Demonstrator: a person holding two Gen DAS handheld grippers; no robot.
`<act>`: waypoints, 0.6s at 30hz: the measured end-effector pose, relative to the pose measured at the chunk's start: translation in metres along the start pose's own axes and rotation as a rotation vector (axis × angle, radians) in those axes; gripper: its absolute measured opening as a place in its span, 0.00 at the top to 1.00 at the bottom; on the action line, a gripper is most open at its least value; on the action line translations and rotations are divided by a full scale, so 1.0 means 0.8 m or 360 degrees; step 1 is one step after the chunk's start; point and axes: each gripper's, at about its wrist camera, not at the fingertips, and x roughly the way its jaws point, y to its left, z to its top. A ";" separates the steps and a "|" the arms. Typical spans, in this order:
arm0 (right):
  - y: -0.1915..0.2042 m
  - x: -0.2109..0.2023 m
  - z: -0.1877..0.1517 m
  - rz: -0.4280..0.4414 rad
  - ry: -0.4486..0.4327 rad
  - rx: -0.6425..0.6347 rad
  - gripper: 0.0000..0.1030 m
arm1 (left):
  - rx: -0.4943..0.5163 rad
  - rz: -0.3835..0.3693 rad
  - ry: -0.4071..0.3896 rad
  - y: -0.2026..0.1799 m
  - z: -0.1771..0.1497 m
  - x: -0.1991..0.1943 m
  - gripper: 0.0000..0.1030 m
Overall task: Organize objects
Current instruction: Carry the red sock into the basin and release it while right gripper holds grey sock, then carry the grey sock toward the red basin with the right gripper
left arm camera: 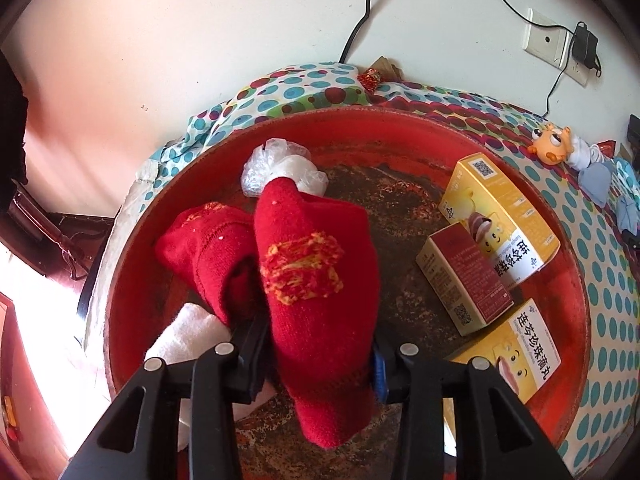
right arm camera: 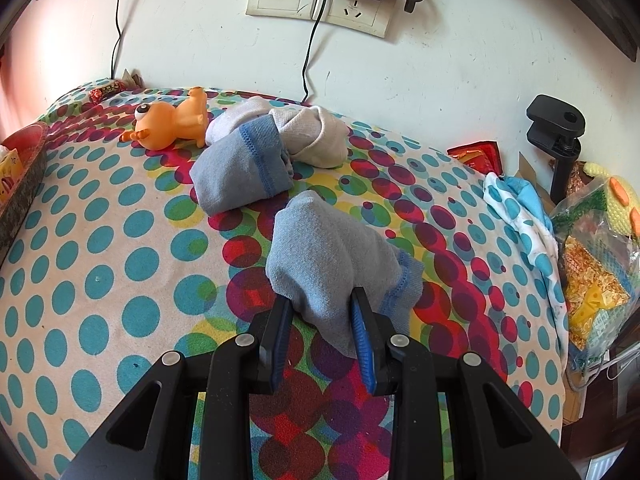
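A round red tray (left arm camera: 360,120) sits on a dotted cloth. A red sock with yellow stitching (left arm camera: 316,248) lies in it, between the jaws of my left gripper (left arm camera: 316,340), which stand open around its lower end without squeezing it. A second red sock (left arm camera: 204,248) lies just to the left. My right gripper (right arm camera: 322,300) is shut on a bundled grey-blue sock (right arm camera: 328,256) just above the dotted cloth (right arm camera: 120,240). Another grey-blue sock (right arm camera: 240,172) and a white sock bundle (right arm camera: 316,136) lie farther back.
The tray also holds a white cloth (left arm camera: 188,336), a crumpled plastic bag (left arm camera: 280,168), two yellow boxes (left arm camera: 500,208) and a red box (left arm camera: 460,276). An orange toy (right arm camera: 168,128) lies near the wall. A black clamp (right arm camera: 556,128) and snack bags (right arm camera: 592,272) crowd the right edge.
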 end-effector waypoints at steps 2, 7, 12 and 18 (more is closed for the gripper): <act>0.000 0.000 0.000 -0.0011 -0.0001 -0.0011 0.72 | -0.0007 -0.0032 -0.0003 0.002 -0.003 -0.007 0.48; 0.001 0.000 -0.001 -0.0033 -0.0005 -0.0031 0.72 | 0.0005 -0.0080 -0.0077 0.009 -0.019 -0.035 0.40; 0.000 0.002 0.000 -0.0056 -0.0007 -0.0054 0.75 | -0.0006 -0.0063 -0.0160 0.016 -0.039 -0.063 0.39; 0.008 -0.001 0.006 -0.0085 0.0032 -0.0014 0.79 | 0.0015 0.0034 -0.0198 0.017 -0.054 -0.078 0.39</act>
